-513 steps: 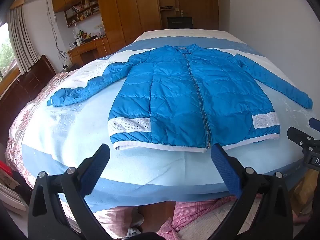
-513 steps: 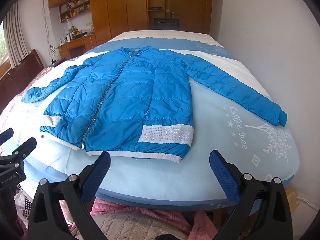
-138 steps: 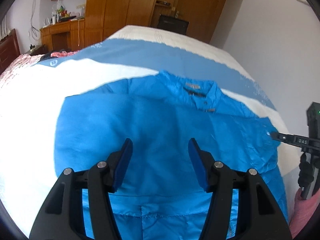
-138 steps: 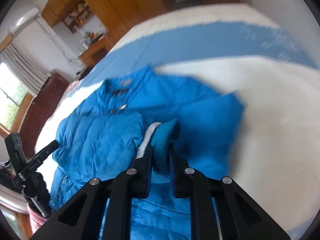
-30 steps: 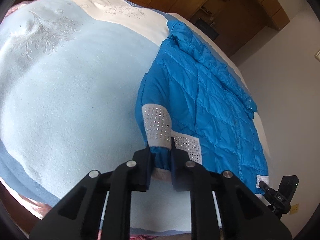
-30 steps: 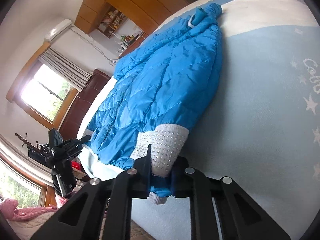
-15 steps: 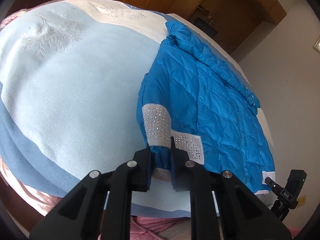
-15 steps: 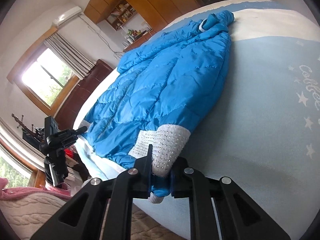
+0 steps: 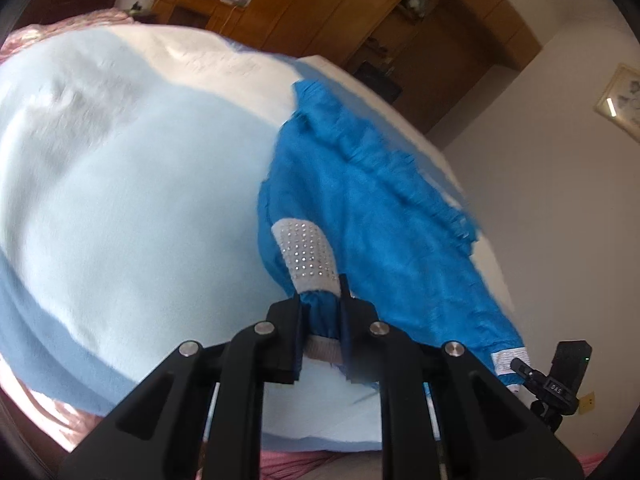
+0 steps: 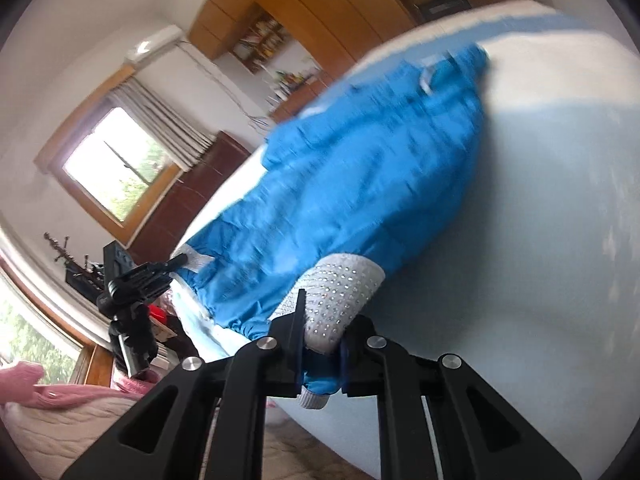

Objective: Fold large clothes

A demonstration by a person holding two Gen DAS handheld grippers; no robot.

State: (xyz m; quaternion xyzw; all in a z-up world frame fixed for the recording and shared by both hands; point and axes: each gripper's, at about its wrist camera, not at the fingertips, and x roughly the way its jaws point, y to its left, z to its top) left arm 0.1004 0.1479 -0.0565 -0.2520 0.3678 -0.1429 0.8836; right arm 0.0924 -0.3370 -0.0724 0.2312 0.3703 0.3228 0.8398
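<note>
A blue puffer jacket [image 9: 372, 216] lies on the bed with both sleeves folded in over its body. My left gripper [image 9: 320, 312] is shut on the jacket's left hem corner, at the white studded band [image 9: 308, 252]. My right gripper [image 10: 322, 350] is shut on the right hem corner, at its studded band [image 10: 340, 292]. Both corners are lifted off the bed, and the jacket [image 10: 360, 180] hangs stretched from collar to hem. Each gripper shows at the edge of the other's view.
The bed [image 9: 120, 200] has a light blue and white cover. Wooden wardrobes [image 9: 320, 12] and a desk stand at the far end. A white wall [image 9: 560, 160] runs along the right side. A window [image 10: 112, 164] and dark headboard are on the left.
Both grippers have lifted the hem corners higher off the bed and swung toward the collar end. The views are now motion-blurred.
</note>
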